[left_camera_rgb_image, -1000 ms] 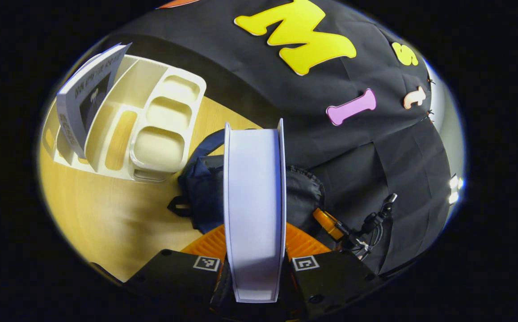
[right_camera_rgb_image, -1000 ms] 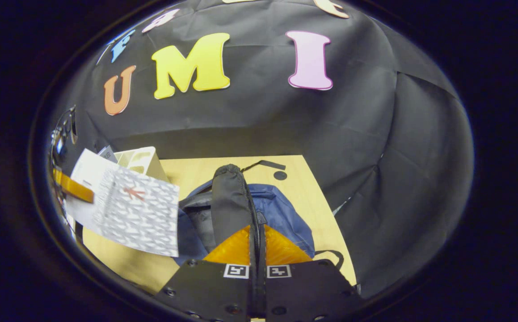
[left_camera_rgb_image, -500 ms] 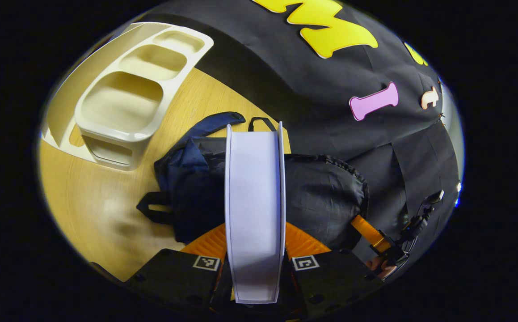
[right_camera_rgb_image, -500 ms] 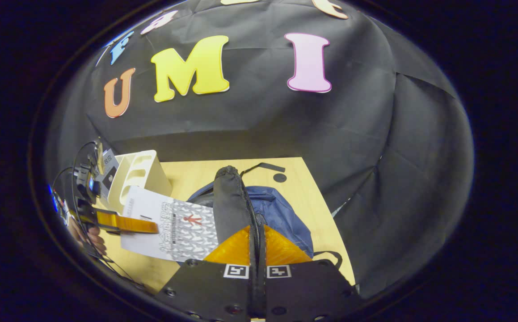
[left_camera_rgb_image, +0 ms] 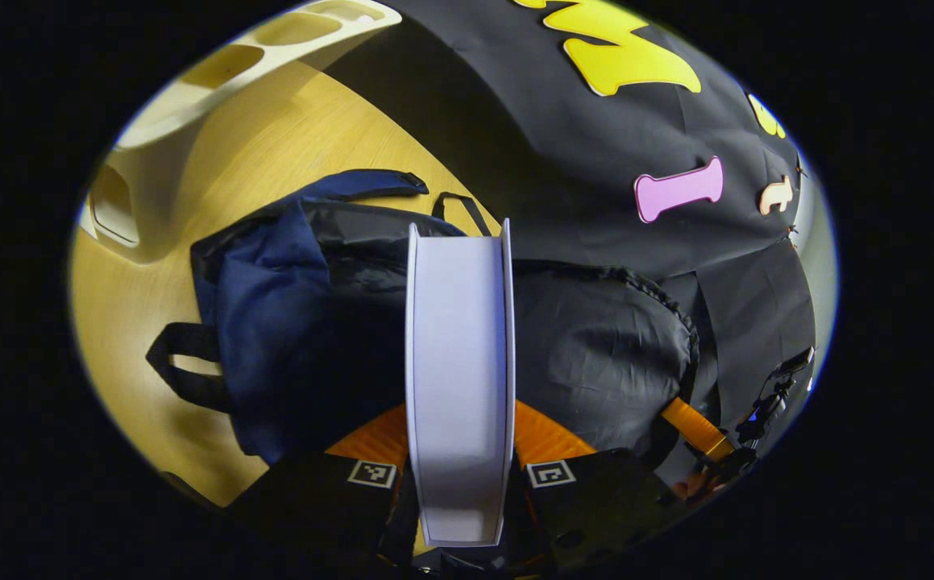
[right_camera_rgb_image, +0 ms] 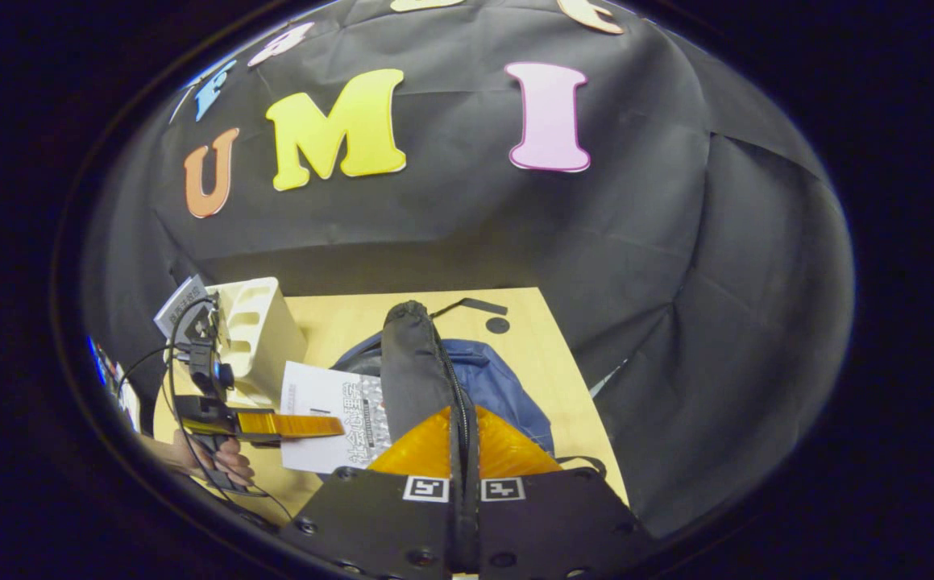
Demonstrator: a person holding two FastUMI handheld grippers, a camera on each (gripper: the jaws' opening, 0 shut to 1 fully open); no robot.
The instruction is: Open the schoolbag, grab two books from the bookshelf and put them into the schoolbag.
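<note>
My left gripper point(left_camera_rgb_image: 457, 423) is shut on a white-covered book point(left_camera_rgb_image: 457, 322), held edge-on over the navy schoolbag point(left_camera_rgb_image: 273, 314). The bag's black flap point(left_camera_rgb_image: 595, 346) stands lifted to the right of the book. In the right gripper view my right gripper point(right_camera_rgb_image: 460, 423) is shut on that black flap point(right_camera_rgb_image: 412, 362), holding it up above the blue bag body point(right_camera_rgb_image: 499, 387). There the left gripper point(right_camera_rgb_image: 289, 424) shows at the left with the patterned book point(right_camera_rgb_image: 330, 411) reaching to the flap. A second book point(right_camera_rgb_image: 180, 302) stands in the cream bookshelf point(right_camera_rgb_image: 257, 338).
The wooden table point(right_camera_rgb_image: 531, 338) ends just right of the bag, at the black cloth wall. The bookshelf point(left_camera_rgb_image: 217, 72) stands behind and left of the bag. A black bag strap point(left_camera_rgb_image: 184, 370) lies on the table at the left. A hand point(right_camera_rgb_image: 225, 463) holds the left gripper.
The left gripper carried the book away from the bookshelf, down and closer to the bag, up to the lifted flap. The right gripper kept the flap raised, hardly moving.
</note>
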